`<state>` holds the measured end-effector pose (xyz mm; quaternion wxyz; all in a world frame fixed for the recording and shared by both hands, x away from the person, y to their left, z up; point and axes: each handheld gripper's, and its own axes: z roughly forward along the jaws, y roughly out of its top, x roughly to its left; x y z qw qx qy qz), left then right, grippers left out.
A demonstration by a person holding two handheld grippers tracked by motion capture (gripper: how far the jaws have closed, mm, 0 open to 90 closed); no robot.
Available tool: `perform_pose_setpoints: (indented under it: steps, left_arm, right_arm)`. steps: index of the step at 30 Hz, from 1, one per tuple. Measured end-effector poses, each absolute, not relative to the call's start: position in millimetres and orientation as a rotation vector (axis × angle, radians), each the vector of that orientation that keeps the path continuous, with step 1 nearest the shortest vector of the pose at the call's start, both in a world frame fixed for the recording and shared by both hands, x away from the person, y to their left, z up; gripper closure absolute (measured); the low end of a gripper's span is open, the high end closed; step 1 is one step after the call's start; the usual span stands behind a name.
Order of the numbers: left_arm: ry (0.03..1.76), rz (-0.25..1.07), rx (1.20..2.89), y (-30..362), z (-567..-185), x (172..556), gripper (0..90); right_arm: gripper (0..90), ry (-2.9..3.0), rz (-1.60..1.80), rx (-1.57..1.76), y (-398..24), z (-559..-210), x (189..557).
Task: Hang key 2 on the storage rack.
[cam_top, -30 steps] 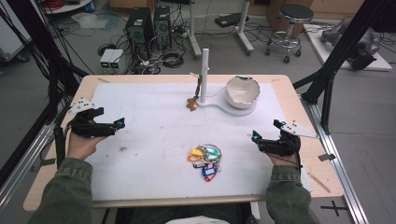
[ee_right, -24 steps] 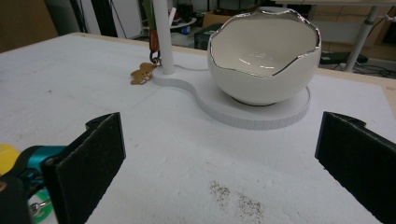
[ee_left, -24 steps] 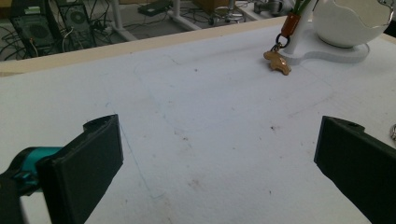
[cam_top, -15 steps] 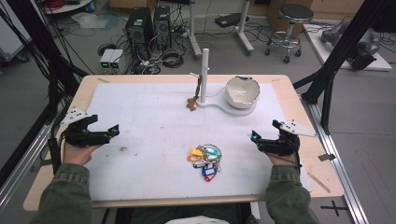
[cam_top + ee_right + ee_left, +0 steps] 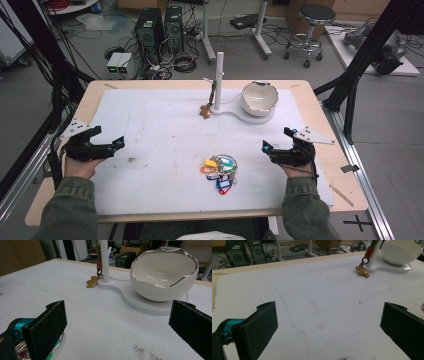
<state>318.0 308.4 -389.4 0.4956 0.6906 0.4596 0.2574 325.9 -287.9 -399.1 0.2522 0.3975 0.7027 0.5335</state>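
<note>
The bunch of keys (image 5: 220,171) lies untouched on the white mat (image 5: 150,130), between the two grippers, nearer the right gripper (image 5: 270,150), whose jaws are spread and empty. The left gripper (image 5: 112,145) gapes too, well apart. Nothing lifted yet. Beyond: one bowl (image 5: 259,97), one post (image 5: 219,80), one hanging keychain (image 5: 206,111).

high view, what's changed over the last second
The left gripper has drawn back toward the person and the table's left edge, jaws open and empty. The right gripper has barely shifted, also open. The bunch of keys, the white bowl and the stand stayed put.
</note>
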Motion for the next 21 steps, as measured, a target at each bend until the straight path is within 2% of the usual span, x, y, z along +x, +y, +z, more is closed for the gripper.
perform_pose_setpoints:
  steps: [21]
  left_arm:
    - [1.124, 0.620, 1.654, 313.3, -391.2, 315.3, 1.7]
  right_arm:
    - [0.7, 2.035, 1.480, 1.007, -260.3, -393.8, 323.3]
